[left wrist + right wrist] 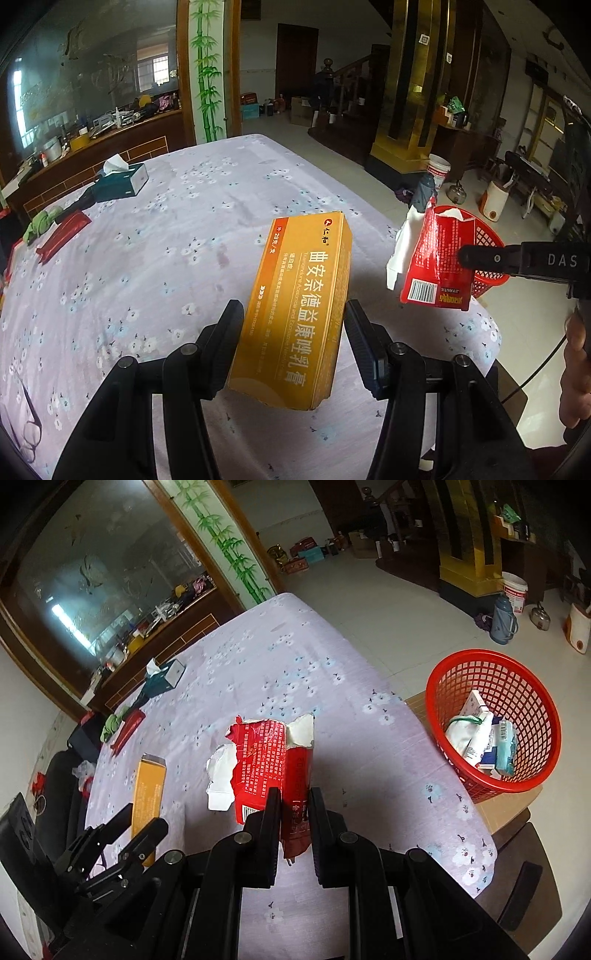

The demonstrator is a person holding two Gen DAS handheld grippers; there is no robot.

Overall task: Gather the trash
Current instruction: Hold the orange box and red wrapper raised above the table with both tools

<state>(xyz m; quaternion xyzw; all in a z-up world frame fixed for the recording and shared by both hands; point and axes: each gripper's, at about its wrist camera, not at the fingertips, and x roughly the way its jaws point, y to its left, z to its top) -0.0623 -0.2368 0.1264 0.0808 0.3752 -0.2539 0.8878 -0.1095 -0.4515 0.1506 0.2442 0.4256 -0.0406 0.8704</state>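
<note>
1. Left tool [293, 325]: fingers spread wide, with the orange medicine carton [295, 310] lying lengthwise in the gap between them. Neither finger is seen pressing the carton; contact cannot be confirmed.
2. The orange medicine carton rests on the counter [184, 221], which carries a lilac floral cloth. Its far end points away from the left tool.
3. Right tool [293, 812]: fingers narrow, clamped on the lower end of the torn red package [273, 760]. The package stands upright beyond the fingertips, with ragged white inner paper showing at its top and on its left side.
4. In the left wrist view, the right tool enters from the right, and the torn red package hangs ahead and to the right of the left tool, above the counter's near-right corner.
5. Red mesh basket [517, 686]: ahead and to the right of the right tool, off the counter edge, on a lower brown surface. It holds several discarded tubes and small boxes.
6. Far ahead-left of both tools, on the counter: a teal tissue box [122, 181].
</note>
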